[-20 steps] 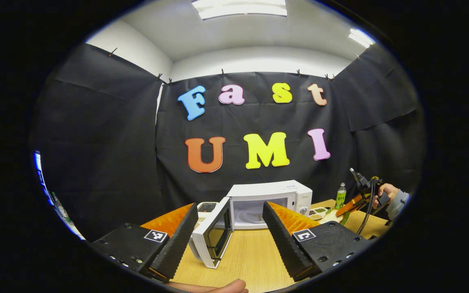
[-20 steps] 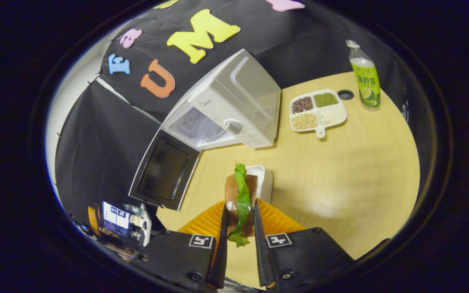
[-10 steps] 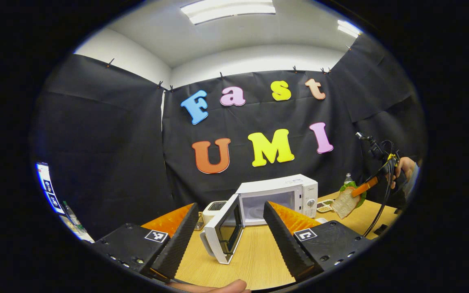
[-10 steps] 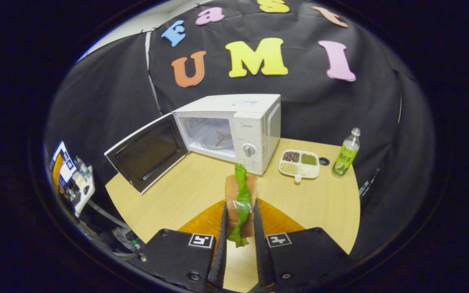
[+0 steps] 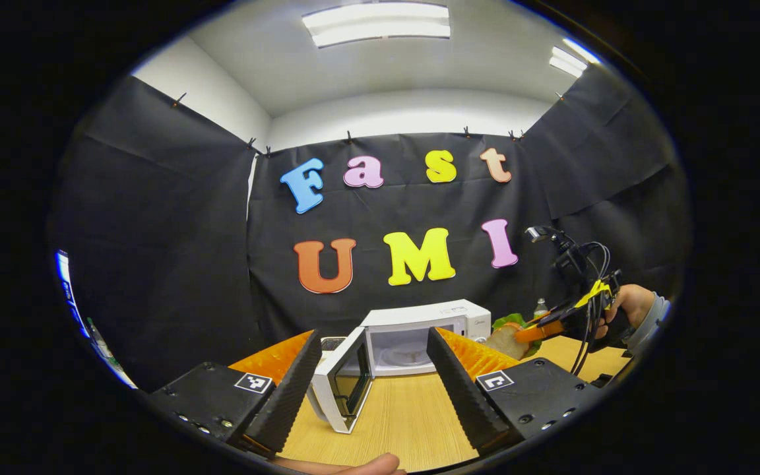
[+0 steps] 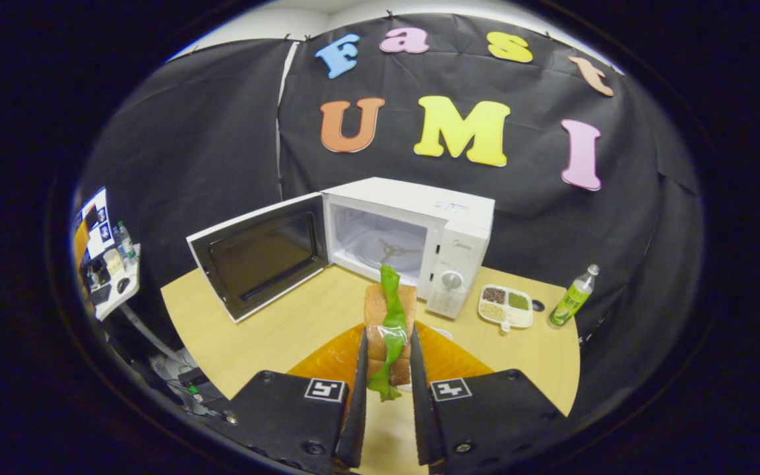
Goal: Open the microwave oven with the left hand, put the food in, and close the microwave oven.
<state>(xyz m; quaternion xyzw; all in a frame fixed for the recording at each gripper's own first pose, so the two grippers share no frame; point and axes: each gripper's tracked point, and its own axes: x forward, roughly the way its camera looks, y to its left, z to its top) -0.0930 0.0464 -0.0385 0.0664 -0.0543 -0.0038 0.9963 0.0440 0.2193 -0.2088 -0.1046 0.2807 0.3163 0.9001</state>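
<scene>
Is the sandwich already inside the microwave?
No: in the right gripper view the sandwich is clamped between the right gripper fingers, in front of the microwave, whose door stands open.

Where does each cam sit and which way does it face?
Left gripper view: rides the open left tongs, low over the table, facing the microwave with its door open; a fingertip at the bottom.
Right gripper view: rides the right tongs, higher, holding the sandwich.
Shared: microwave, table, sandwich.
</scene>
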